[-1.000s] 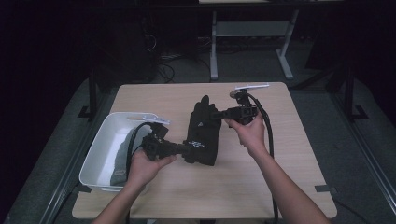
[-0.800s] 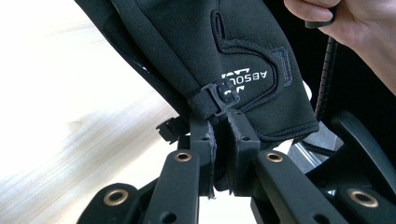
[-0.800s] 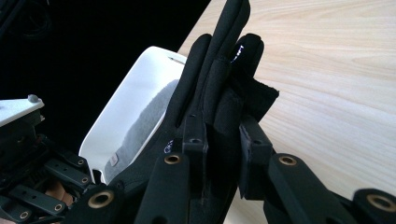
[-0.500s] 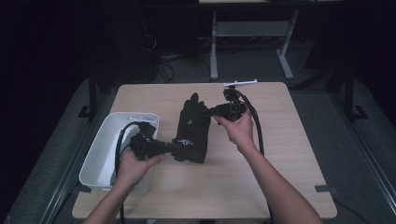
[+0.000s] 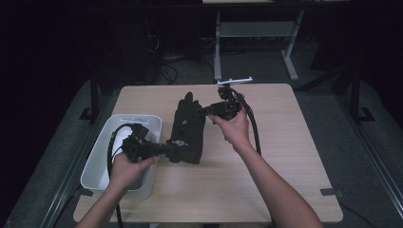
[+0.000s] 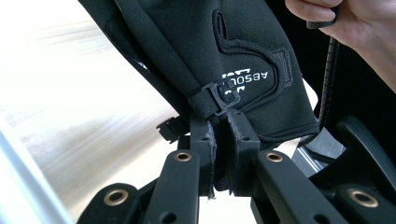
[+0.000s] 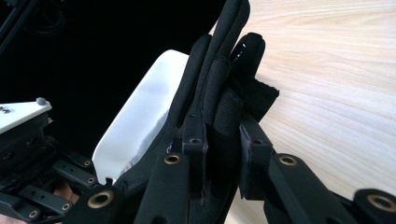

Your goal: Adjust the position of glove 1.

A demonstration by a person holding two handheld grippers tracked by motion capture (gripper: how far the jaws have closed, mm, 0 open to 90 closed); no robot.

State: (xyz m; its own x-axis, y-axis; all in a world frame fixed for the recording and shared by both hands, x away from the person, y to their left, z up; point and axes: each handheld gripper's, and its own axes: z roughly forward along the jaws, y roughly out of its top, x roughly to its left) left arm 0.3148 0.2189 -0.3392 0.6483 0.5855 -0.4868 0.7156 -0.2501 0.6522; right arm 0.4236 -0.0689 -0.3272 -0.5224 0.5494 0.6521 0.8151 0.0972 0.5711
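Note:
A pair of black gloves (image 5: pixel 189 129) is held up over the wooden table (image 5: pixel 285 156), stretched between both grippers. My left gripper (image 5: pixel 172 149) is shut on the cuff end, by the small clip and white lettering (image 6: pixel 243 79). My right gripper (image 5: pixel 196 113) is shut on the glove's fingers (image 7: pixel 219 93) at the far end. In the left gripper view the cuff (image 6: pixel 219 56) hangs just above my jaws, pinched between them (image 6: pixel 218 140). The gloves sit between the white bin (image 5: pixel 97 164) and the table's middle.
The white plastic bin stands at the table's left edge, under my left hand, and shows as a white rim (image 7: pixel 135 126) in the right gripper view. A white table frame (image 5: pixel 256 33) stands on the dark floor beyond the far edge. Bare wood lies to the right.
Both grippers have carried the gloves leftward toward the white bin. My left hand now hovers over the bin.

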